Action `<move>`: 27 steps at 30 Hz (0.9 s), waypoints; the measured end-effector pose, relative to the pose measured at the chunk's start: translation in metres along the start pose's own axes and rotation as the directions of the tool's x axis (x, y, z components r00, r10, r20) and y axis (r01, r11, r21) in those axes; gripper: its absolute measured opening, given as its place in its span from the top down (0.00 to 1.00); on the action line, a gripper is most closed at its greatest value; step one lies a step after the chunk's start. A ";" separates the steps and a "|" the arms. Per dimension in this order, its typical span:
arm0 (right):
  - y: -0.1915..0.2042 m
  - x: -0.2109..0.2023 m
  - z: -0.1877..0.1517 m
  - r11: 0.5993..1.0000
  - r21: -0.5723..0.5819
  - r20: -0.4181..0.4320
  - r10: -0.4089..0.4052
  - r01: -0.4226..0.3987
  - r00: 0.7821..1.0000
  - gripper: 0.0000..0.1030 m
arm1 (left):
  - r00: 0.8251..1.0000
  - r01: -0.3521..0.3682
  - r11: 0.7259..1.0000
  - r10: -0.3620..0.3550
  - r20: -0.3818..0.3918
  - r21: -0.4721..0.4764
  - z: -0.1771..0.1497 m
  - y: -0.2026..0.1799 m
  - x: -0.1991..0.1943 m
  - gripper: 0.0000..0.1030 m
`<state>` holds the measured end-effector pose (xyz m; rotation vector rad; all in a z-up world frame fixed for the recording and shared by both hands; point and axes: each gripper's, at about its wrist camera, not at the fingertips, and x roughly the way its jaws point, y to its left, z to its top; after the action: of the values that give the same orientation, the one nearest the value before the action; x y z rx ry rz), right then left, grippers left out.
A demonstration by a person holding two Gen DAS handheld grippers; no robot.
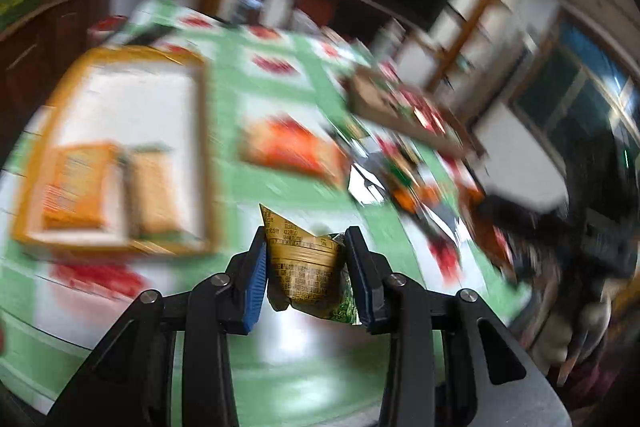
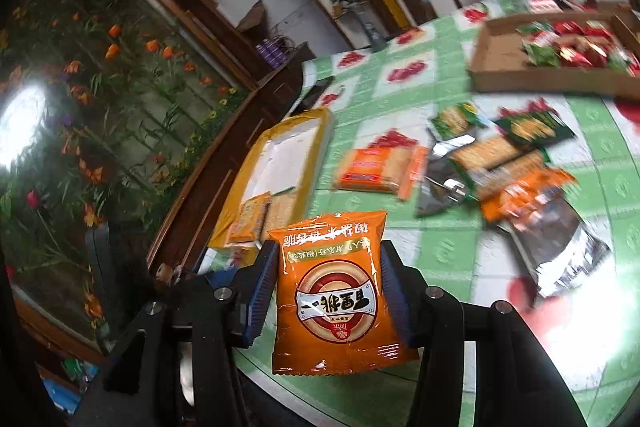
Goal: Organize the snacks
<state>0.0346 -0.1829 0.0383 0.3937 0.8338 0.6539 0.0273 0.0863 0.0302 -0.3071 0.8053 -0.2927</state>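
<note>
My left gripper (image 1: 306, 277) is shut on a crumpled green-and-gold snack packet (image 1: 306, 267), held above the table near a yellow-rimmed white tray (image 1: 120, 107). The tray holds an orange packet (image 1: 78, 183) and a cracker packet (image 1: 154, 187). My right gripper (image 2: 328, 291) is shut on an orange snack packet (image 2: 332, 295), held above the table's near edge beside the same tray (image 2: 280, 151). Several loose snack packets (image 2: 496, 155) lie in the middle of the table.
A green checked tablecloth (image 2: 448, 251) covers the table. A brown cardboard box (image 2: 560, 47) of red and green packets stands at the far side; it also shows in the left wrist view (image 1: 404, 107). A wooden cabinet (image 2: 224, 131) borders the table's left.
</note>
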 end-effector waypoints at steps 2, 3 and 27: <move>0.021 0.011 0.011 0.999 -0.040 -0.010 0.012 -0.012 1.000 0.50 | 0.998 -0.038 0.997 0.041 0.050 -0.060 0.021 0.028 -0.014 0.67; 0.031 0.017 0.018 0.998 -0.060 -0.015 0.017 -0.018 1.000 0.50 | 0.994 -0.073 0.994 0.080 0.078 -0.085 0.035 0.044 -0.021 0.67; 0.076 0.303 0.098 0.998 -0.003 -0.281 -0.060 0.062 0.958 0.48 | 0.965 -0.227 0.901 0.258 0.036 -0.369 0.084 0.182 0.060 0.57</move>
<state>0.2330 0.0702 -0.0257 0.2815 1.1145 0.6590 0.1544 0.2442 -0.0228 -0.5566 0.8027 0.1079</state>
